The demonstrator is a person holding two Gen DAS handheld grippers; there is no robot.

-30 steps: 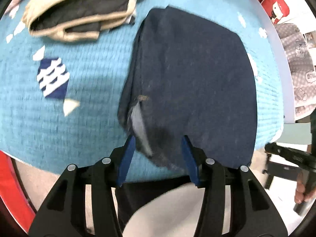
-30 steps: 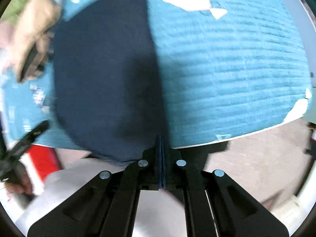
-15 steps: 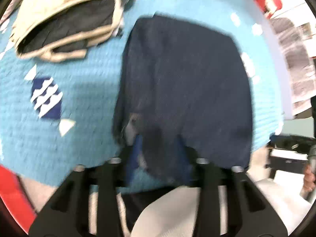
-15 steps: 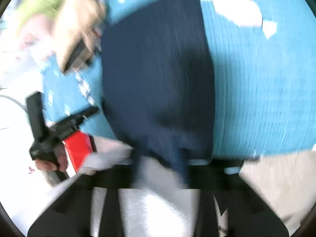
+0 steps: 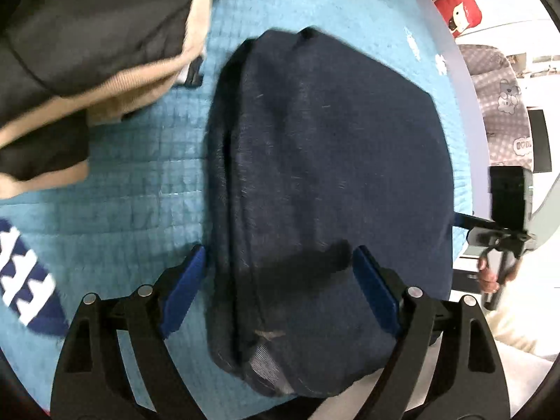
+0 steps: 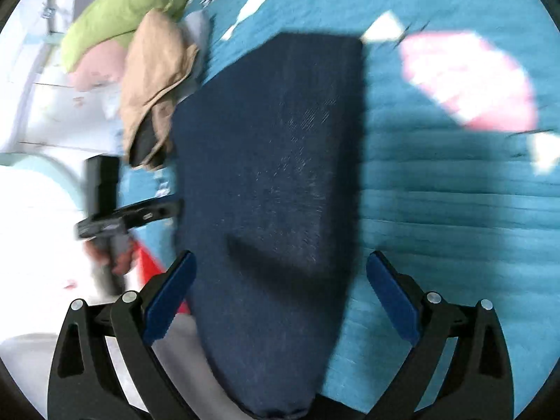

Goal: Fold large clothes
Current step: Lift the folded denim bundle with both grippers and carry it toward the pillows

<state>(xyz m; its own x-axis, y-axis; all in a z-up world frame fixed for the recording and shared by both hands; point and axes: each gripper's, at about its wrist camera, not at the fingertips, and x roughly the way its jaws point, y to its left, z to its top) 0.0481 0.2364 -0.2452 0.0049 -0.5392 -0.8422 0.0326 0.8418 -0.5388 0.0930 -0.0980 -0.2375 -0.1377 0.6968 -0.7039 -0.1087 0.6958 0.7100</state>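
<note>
Quilted turquoise bedding with a stitched grid and white and navy patches covers the bed. Over its near edge the left claw has just been opening and stands wide, blue pads clear of the folded navy garment below. That garment is a thick, lint-flecked rectangle with layered edges. The right claw gapes likewise over the same garment, gripping nothing. Beyond lies a rumpled tan corduroy jacket with dark lining.
</note>
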